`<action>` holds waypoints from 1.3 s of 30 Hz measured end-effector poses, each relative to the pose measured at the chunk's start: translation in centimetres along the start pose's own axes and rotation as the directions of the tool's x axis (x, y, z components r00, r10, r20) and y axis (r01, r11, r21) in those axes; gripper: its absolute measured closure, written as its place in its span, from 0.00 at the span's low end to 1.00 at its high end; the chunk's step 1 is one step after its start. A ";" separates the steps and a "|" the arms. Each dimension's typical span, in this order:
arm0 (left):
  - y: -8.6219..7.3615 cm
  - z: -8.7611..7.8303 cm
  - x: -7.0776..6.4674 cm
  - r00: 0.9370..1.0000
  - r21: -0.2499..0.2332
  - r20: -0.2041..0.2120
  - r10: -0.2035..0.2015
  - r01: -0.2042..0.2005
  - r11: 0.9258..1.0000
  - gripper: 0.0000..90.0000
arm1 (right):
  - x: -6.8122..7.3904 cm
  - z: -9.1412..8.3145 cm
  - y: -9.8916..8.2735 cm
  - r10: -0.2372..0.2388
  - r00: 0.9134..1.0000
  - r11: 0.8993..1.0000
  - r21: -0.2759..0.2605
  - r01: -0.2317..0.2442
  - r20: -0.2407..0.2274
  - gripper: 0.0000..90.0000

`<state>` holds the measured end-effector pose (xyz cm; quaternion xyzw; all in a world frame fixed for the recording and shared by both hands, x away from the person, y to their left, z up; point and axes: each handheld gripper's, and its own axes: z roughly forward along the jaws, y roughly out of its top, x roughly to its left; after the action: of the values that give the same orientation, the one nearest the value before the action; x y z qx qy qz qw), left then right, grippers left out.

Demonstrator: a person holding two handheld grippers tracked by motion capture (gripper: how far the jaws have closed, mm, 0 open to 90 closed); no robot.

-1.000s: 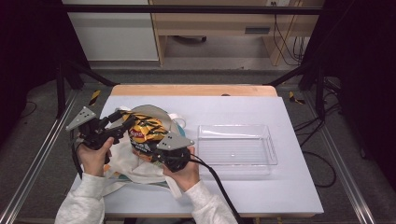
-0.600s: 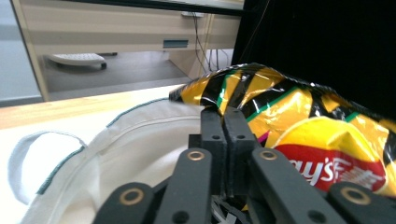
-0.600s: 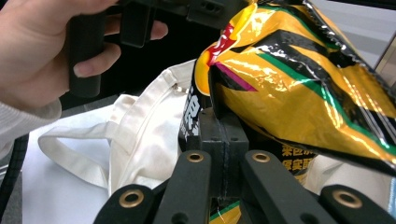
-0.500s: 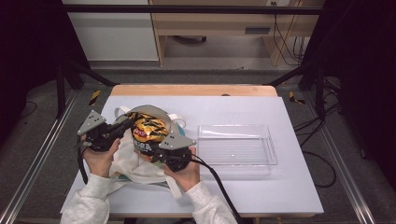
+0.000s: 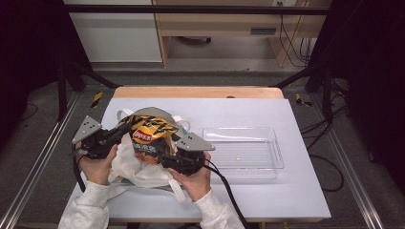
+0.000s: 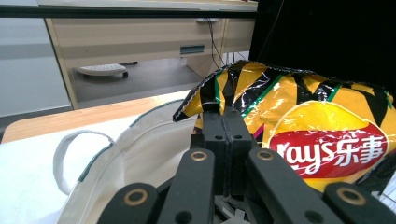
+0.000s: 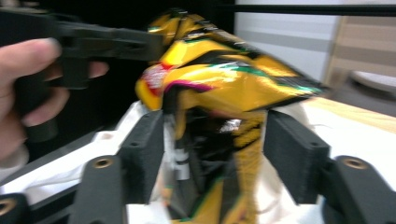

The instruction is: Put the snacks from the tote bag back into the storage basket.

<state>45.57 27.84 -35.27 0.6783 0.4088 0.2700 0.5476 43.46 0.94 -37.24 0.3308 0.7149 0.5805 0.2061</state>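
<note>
A yellow and black chip bag (image 5: 150, 136) stands up out of a white cloth tote bag (image 5: 136, 169) on the left of the table. My left gripper (image 5: 125, 130) reaches in from the left and is shut on the chip bag's upper edge (image 6: 219, 100); in the left gripper view the jaws (image 6: 224, 121) are pressed together there. My right gripper (image 5: 162, 160) is at the bag's near right side. Its jaws have just been opening, and in the right gripper view (image 7: 212, 135) they stand apart with the chip bag (image 7: 219, 79) between them, untouched by the pads.
A clear plastic tray (image 5: 277, 157) lies to the right of the tote on the white tabletop (image 5: 286, 195). The tote's handles (image 5: 181, 121) lie toward the far side. Black frame rails run along both sides of the table.
My left gripper has come in against the chip bag's left edge and closed on it. The right hand has stayed beside the bag.
</note>
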 end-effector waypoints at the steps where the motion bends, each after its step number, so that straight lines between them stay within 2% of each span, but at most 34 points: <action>1: -0.1 -0.1 -0.1 1.000 0.002 0.003 0.003 -0.003 1.000 1.00 | -0.1 -0.1 0.1 -0.005 1.000 1.000 -0.007 0.006 0.029 0.36; 2: -0.1 -0.2 -0.2 1.000 0.001 -0.008 0.011 -0.011 1.000 1.00 | -0.2 -0.2 0.2 -0.006 0.999 1.000 -0.018 0.007 0.053 0.34; 3: -0.1 -0.3 -0.2 1.000 0.003 -0.014 0.014 -0.014 1.000 1.00 | -0.4 -0.2 0.3 -0.001 0.998 1.000 -0.025 0.003 0.059 0.33; 6: -0.3 -0.4 -0.4 1.000 0.000 -0.018 0.016 -0.016 1.000 1.00 | -0.7 -0.1 0.9 0.034 0.999 0.999 -0.036 -0.033 0.029 0.32; 7: -0.3 -0.5 -0.4 1.000 0.000 -0.021 0.017 -0.017 1.000 1.00 | -0.7 -0.1 1.0 0.033 0.999 0.999 -0.038 -0.032 0.027 0.33; 9: -0.4 -0.6 -0.4 1.000 -0.003 -0.028 0.015 -0.015 1.000 1.00 | -0.6 0.1 1.4 0.030 1.000 0.999 -0.037 -0.030 0.008 0.42; 10: -0.5 -0.7 -0.3 0.999 -0.002 -0.029 0.013 -0.013 1.000 1.00 | -0.5 0.2 1.6 0.026 1.000 0.999 -0.027 -0.026 -0.008 0.44; 11: -0.5 -0.8 -0.3 1.000 -0.003 -0.029 0.004 -0.004 1.000 1.00 | -0.4 0.3 1.7 0.023 1.000 1.000 -0.021 -0.023 0.000 0.46; 14: -0.7 -1.1 0.0 1.000 -0.007 -0.023 -0.009 0.009 1.000 1.00 | -0.5 0.8 1.9 0.004 1.000 1.000 0.011 -0.005 0.023 0.63; 18: -0.7 -1.4 -0.1 1.000 -0.005 -0.021 -0.007 0.007 1.000 1.00 | -1.0 1.2 1.9 0.021 1.000 0.999 0.031 -0.022 0.023 0.82; 23: -0.6 -1.7 -0.5 1.000 -0.012 -0.021 -0.002 0.002 1.000 1.00 | -1.1 1.4 2.2 0.004 0.999 0.999 0.036 -0.006 0.050 0.88; 25: -0.3 -1.9 -0.6 1.000 -0.022 -0.015 -0.003 0.003 1.000 1.00 | -1.0 1.2 2.5 -0.007 0.999 0.999 0.032 0.005 0.052 0.94; 32: 0.8 -3.2 -1.1 1.000 -0.071 -0.009 -0.001 0.000 0.997 1.00 | -0.8 0.8 4.3 -0.024 0.998 1.000 0.008 0.024 0.050 0.96; 39: 2.0 -4.5 -2.0 1.000 -0.127 0.007 0.006 -0.005 0.992 1.00 | -0.5 0.0 6.4 -0.053 0.997 0.998 -0.026 0.054 0.053 0.96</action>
<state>41.46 28.36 -32.01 0.6441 0.3871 0.2946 0.5903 45.32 1.23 -31.09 0.3238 0.7097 0.5758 0.2447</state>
